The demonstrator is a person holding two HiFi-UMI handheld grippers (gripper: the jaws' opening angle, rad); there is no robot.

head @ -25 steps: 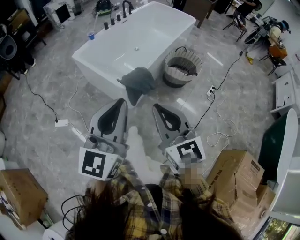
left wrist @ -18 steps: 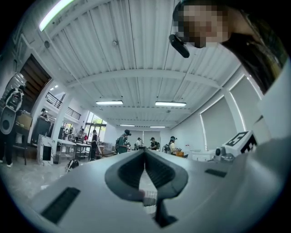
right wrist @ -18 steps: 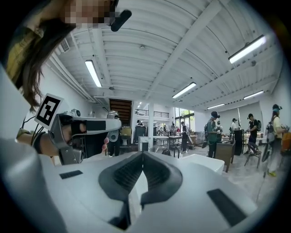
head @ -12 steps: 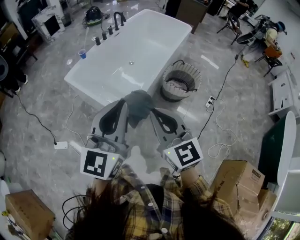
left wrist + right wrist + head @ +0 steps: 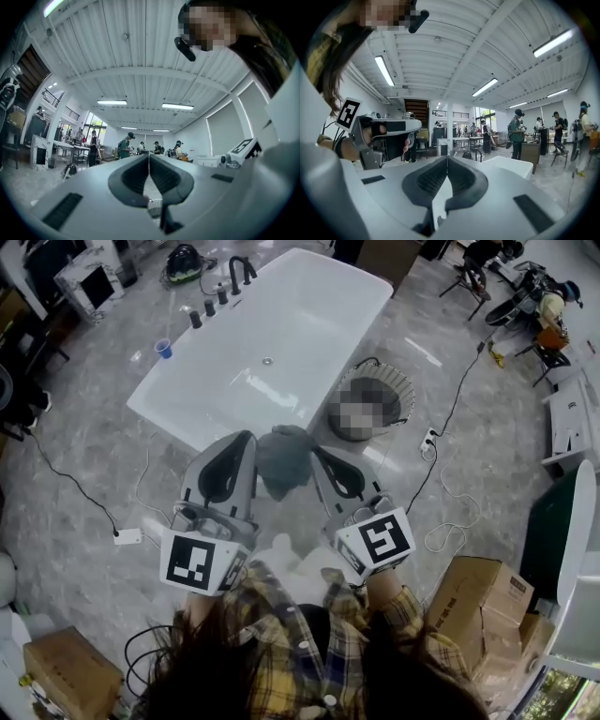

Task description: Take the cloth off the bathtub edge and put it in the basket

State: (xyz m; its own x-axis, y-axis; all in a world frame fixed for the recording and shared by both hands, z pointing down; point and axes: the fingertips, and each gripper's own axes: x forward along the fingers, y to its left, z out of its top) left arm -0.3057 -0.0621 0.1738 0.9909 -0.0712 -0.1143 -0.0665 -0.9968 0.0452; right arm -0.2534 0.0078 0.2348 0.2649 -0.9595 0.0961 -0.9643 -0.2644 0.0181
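A grey cloth [image 5: 284, 458] hangs over the near edge of the white bathtub [image 5: 272, 329] in the head view. A round woven basket [image 5: 379, 372] stands on the floor just right of the tub. My left gripper [image 5: 246, 439] is shut, its tip just left of the cloth. My right gripper [image 5: 317, 454] is shut too, its tip at the cloth's right side. Neither holds anything. The left gripper view shows its jaws [image 5: 149, 155] pressed together and pointing level into the hall. In the right gripper view the shut jaws [image 5: 447, 158] point past the tub [image 5: 513, 165].
Cables and a power strip [image 5: 431, 437] lie on the marble floor right of the basket. Cardboard boxes stand at the right [image 5: 483, 601] and lower left [image 5: 66, 676]. A blue cup [image 5: 164, 349] and a black faucet [image 5: 239, 273] are at the tub's far end. Several people stand in the hall.
Both grippers have advanced toward the tub. A second ago their tips were short of the cloth; now they flank it. Both stayed shut.
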